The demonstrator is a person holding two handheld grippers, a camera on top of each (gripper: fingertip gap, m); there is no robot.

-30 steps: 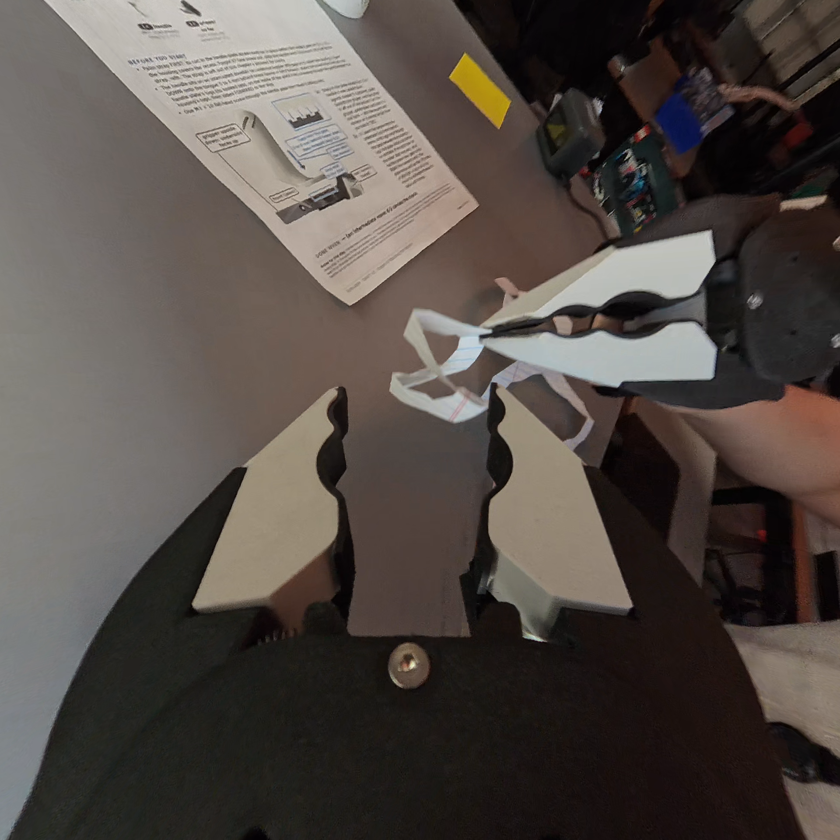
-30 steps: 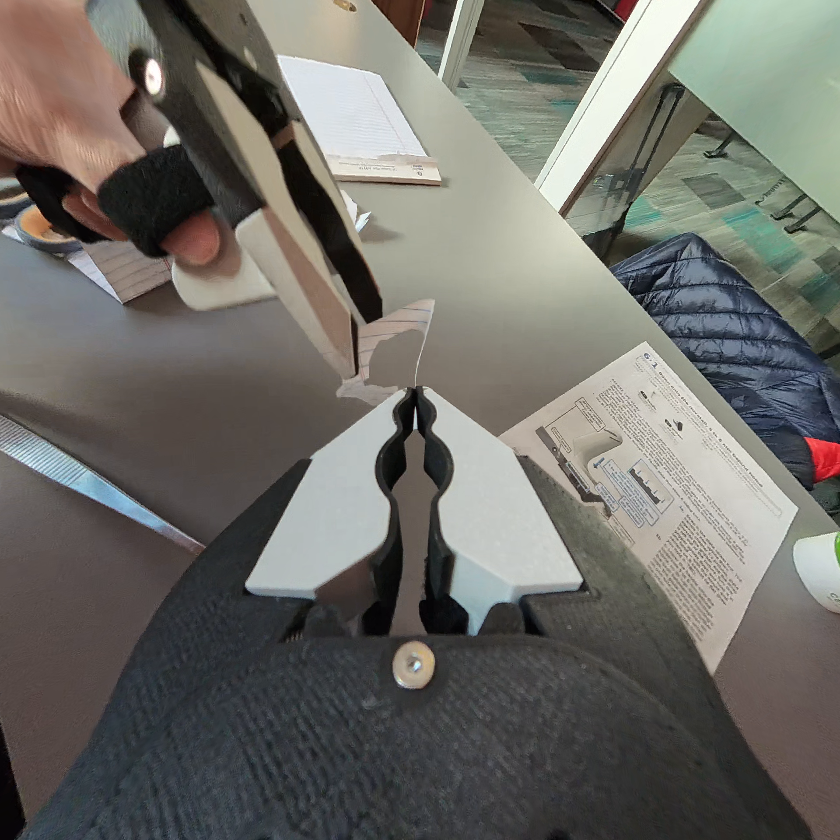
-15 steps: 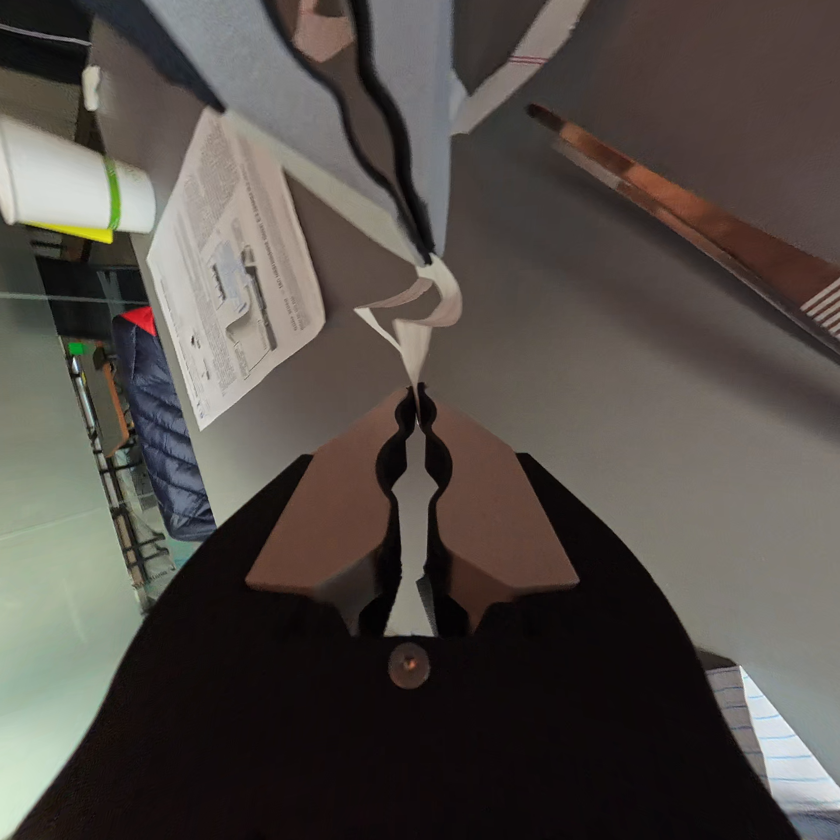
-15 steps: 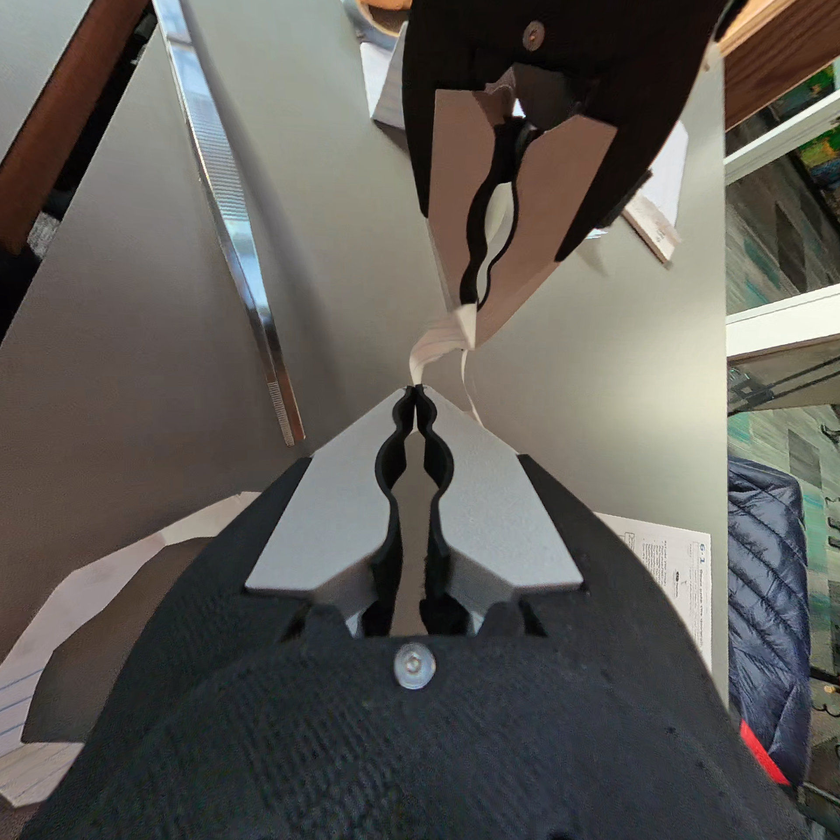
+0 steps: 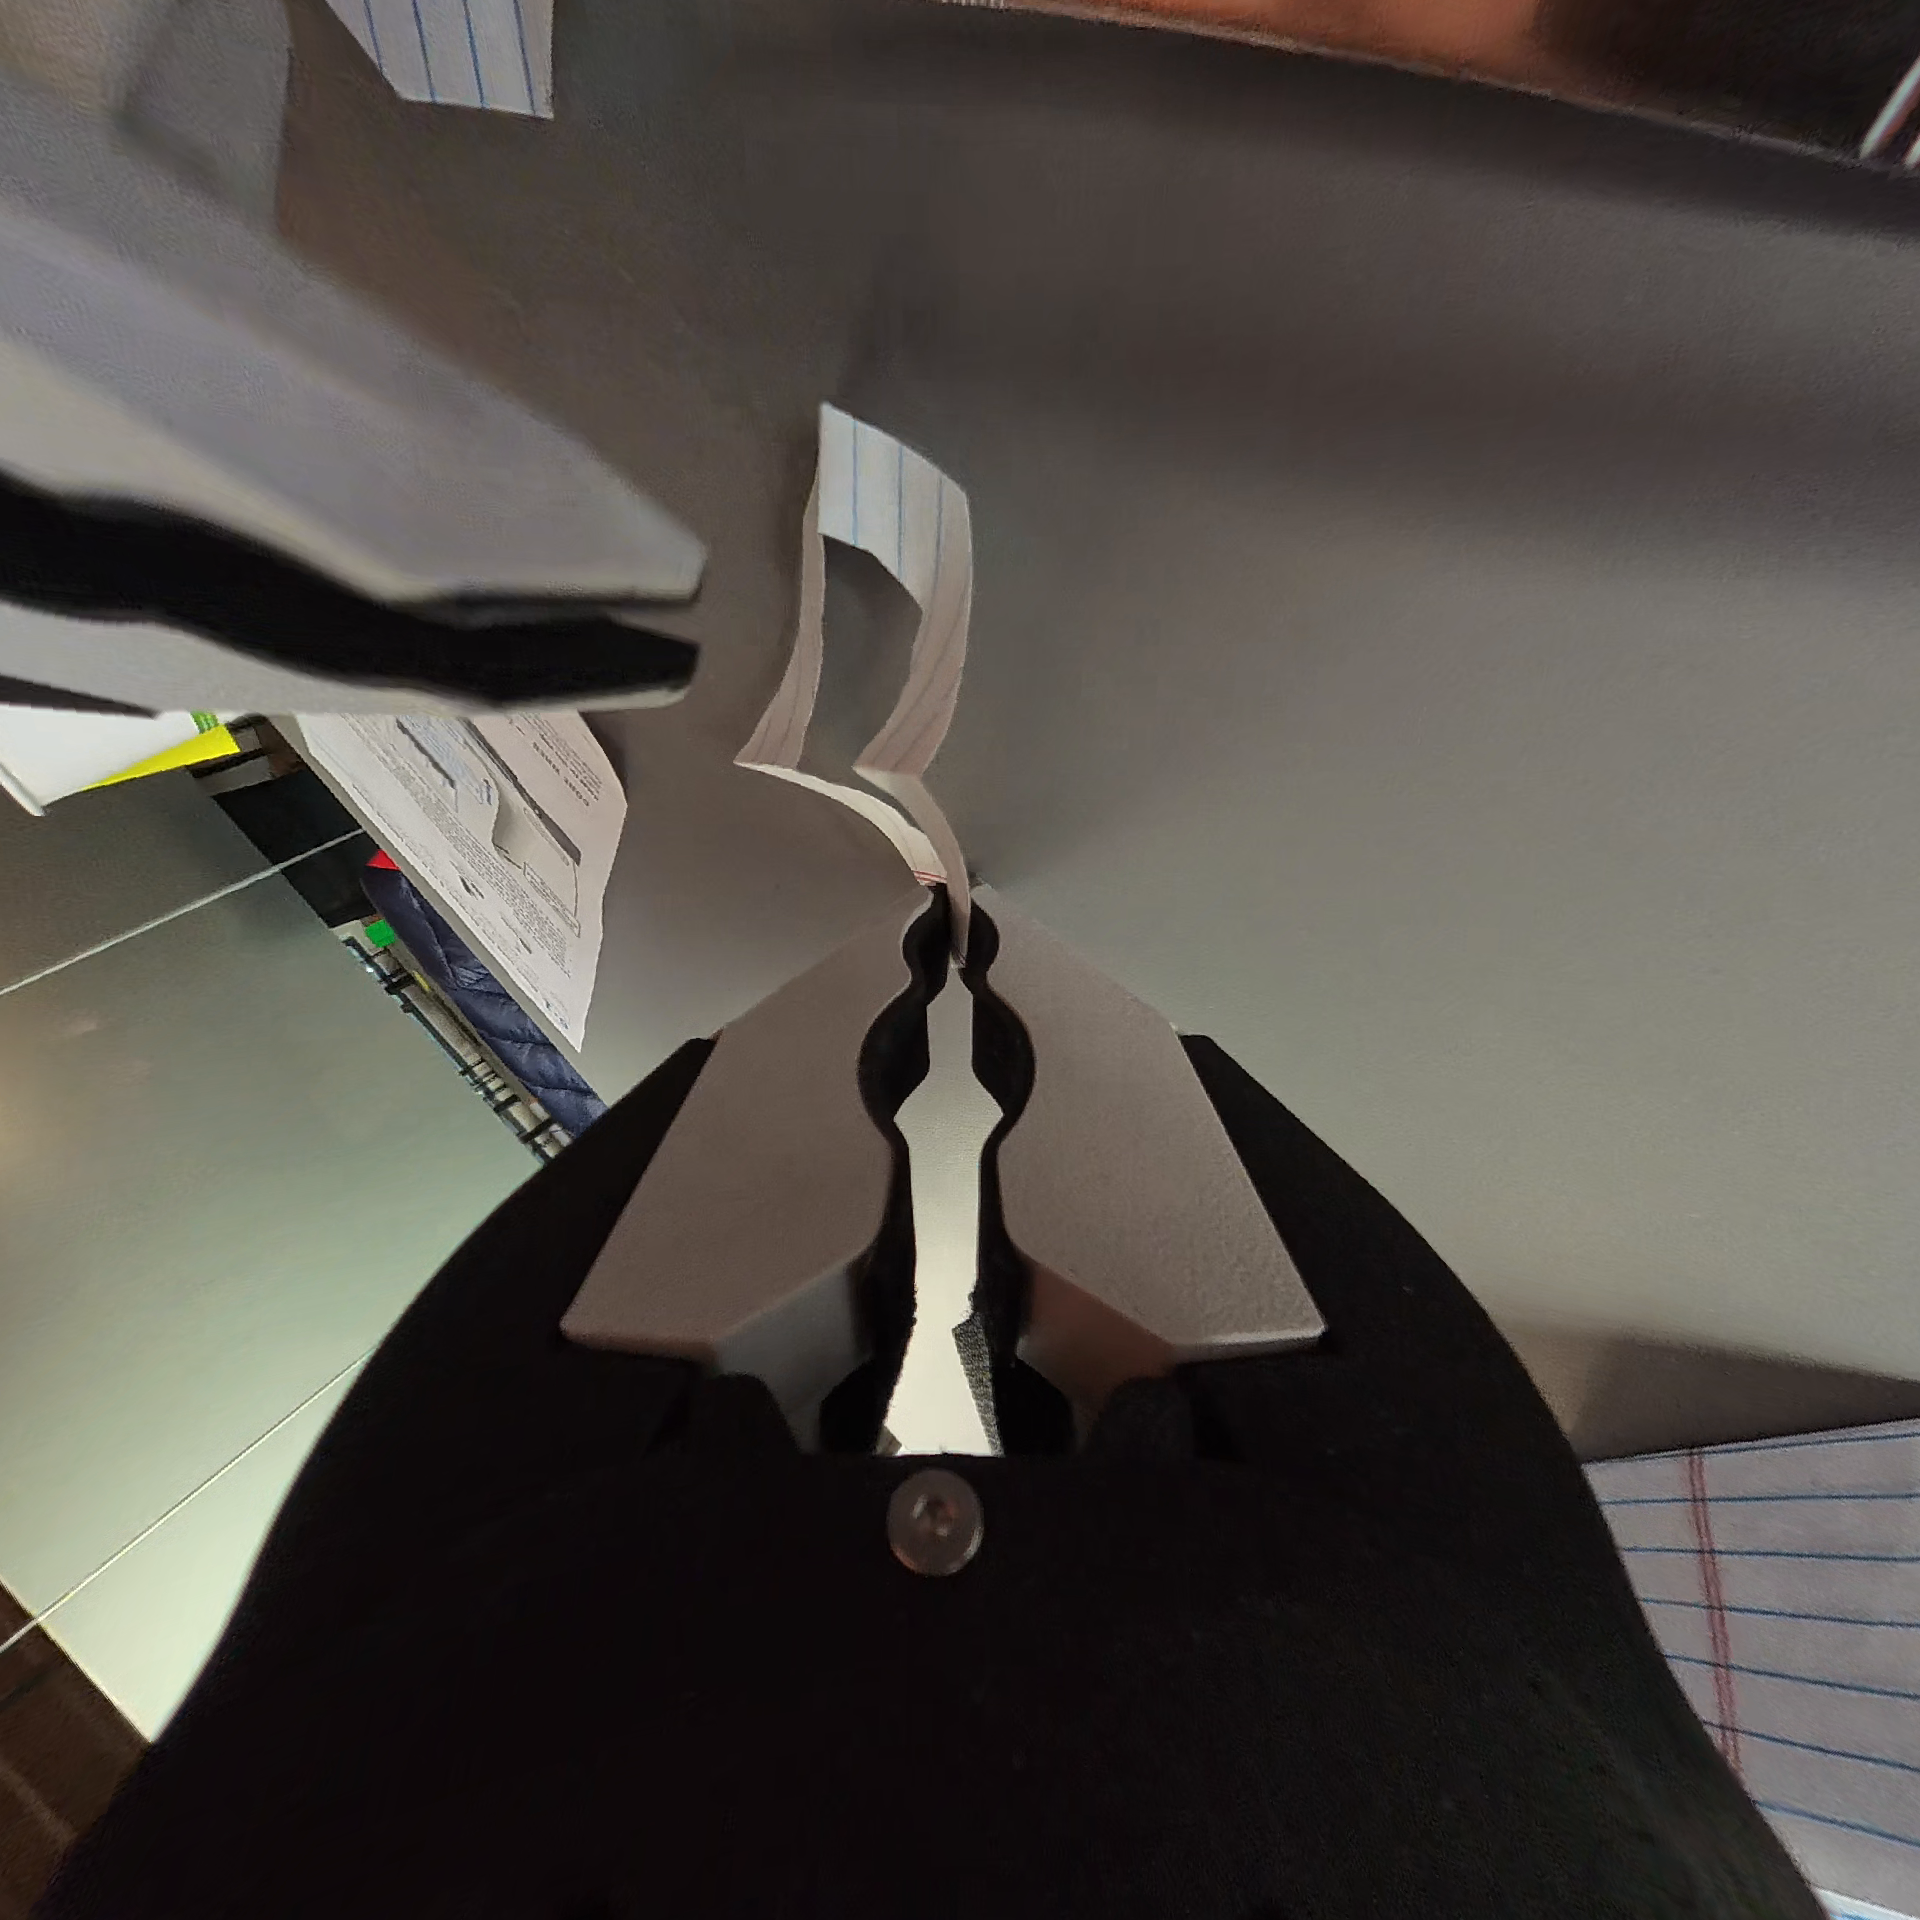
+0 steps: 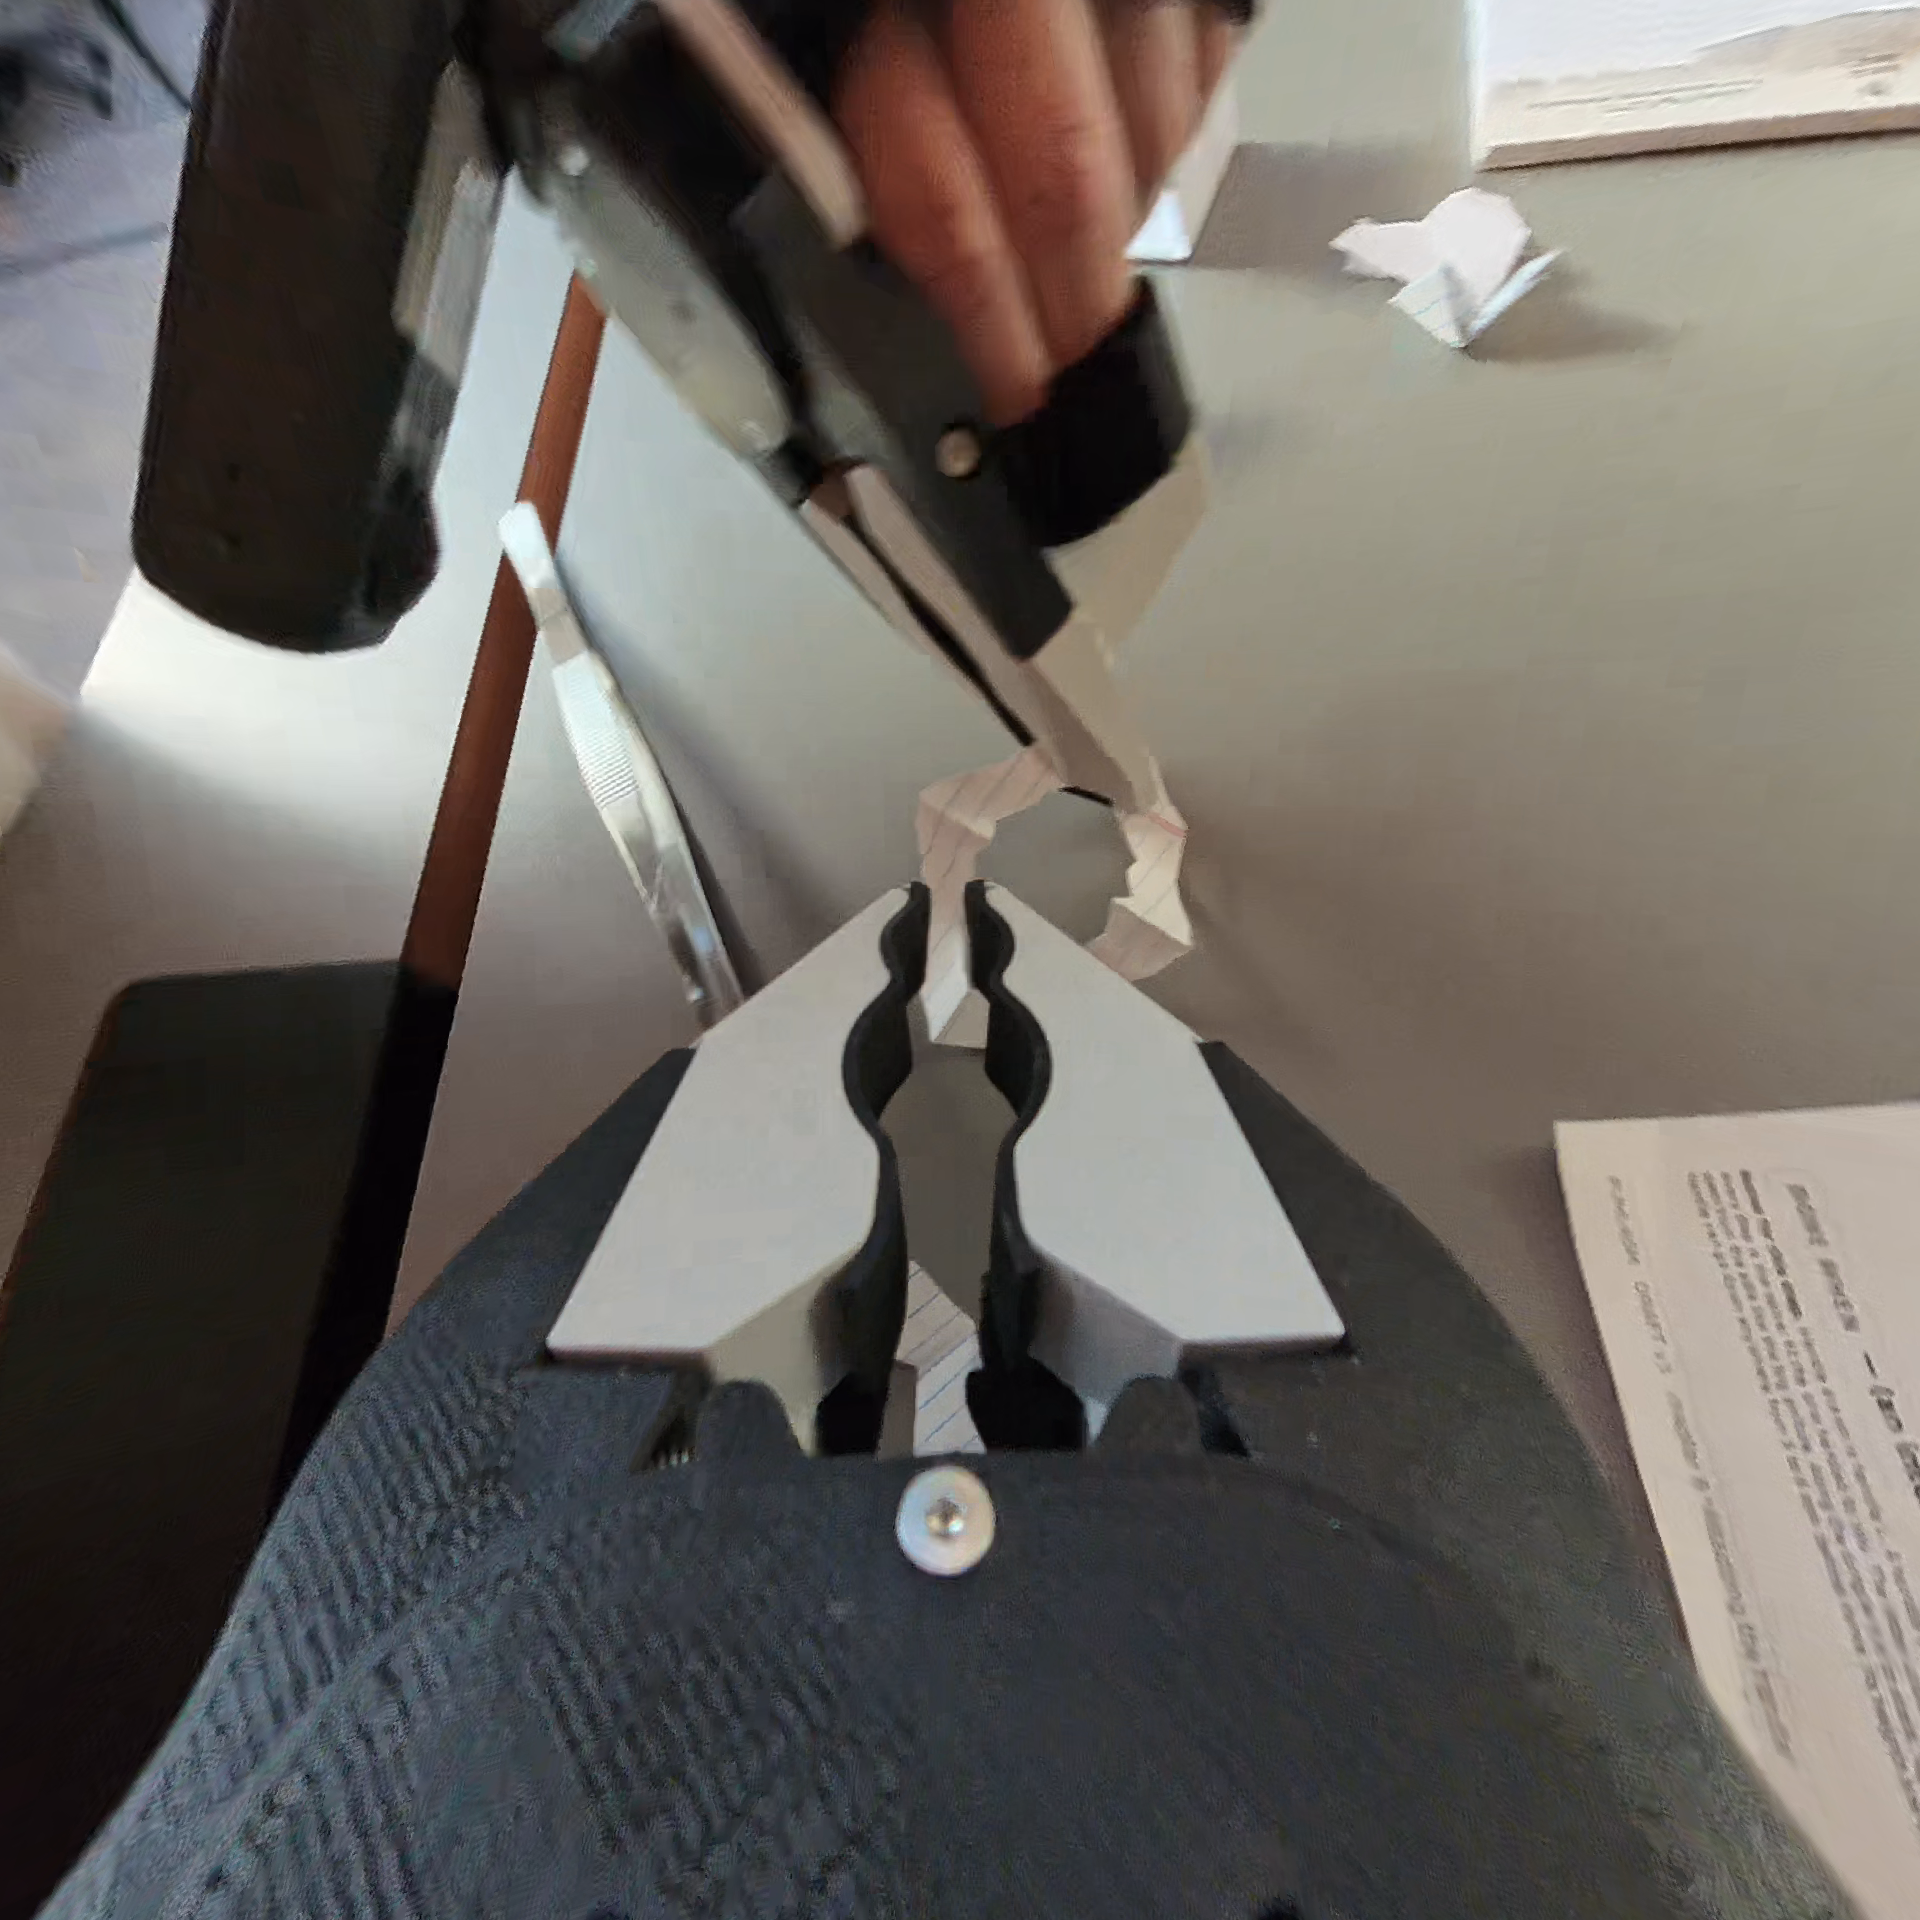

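Note:
A torn strip of lined paper [image 5: 894,623] hangs in the air over the grey table [image 5: 1351,520]. My left gripper [image 5: 956,914] is shut on one end of it. In the right wrist view the left gripper [image 6: 1081,769], held by a hand [image 6: 987,187], pinches the strip [image 6: 1143,894] from above. My right gripper [image 6: 943,896] has its jaws a narrow gap apart, and the strip's other end shows in that gap. In the left wrist view the right gripper [image 5: 691,623] is blurred and stands just beside the strip, apart from it.
A printed sheet [image 6: 1766,1455] lies on the table at the right. A metal ruler [image 6: 613,748] lies near the table's brown edge [image 6: 488,675]. A crumpled paper scrap [image 6: 1444,260] and a notepad [image 6: 1683,83] lie farther back. A lined sheet [image 5: 1766,1662] lies near the left gripper. My hands' fingertips stand some 7 cm from each other.
The left gripper, open a second ago, has shut on the strip. The right gripper, shut on the strip before, now has its jaws slightly apart. Both grippers have swung round.

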